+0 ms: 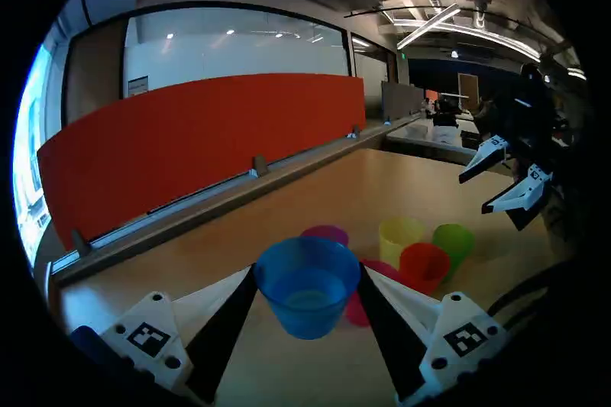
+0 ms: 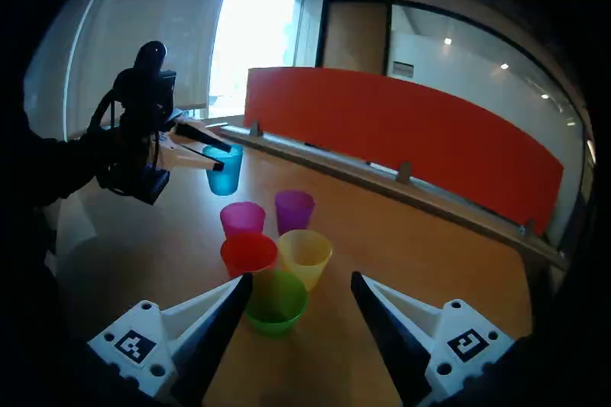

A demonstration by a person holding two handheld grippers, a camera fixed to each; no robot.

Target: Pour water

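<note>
Pink cup [image 2: 243,218], purple cup [image 2: 294,210], red cup [image 2: 248,253], yellow cup [image 2: 305,250] and green cup [image 2: 275,304] sit bunched on the table [image 2: 428,269], with an orange divider [image 2: 428,132] behind. Left gripper [image 1: 307,273] is clamped on the blue cup [image 1: 307,308], upright, bit of water in it. Right gripper [image 2: 300,279] is spread open, empty, aimed at the green one.

The white-bodied, black-fingered left gripper [image 1: 307,269] is carried level by a dark-sleeved arm [image 2: 53,166], both fingers pressing the sides of a blue translucent plastic cup [image 1: 307,300]. The matching right gripper [image 2: 300,277] hovers, jaws wide apart, gripping nothing.
</note>
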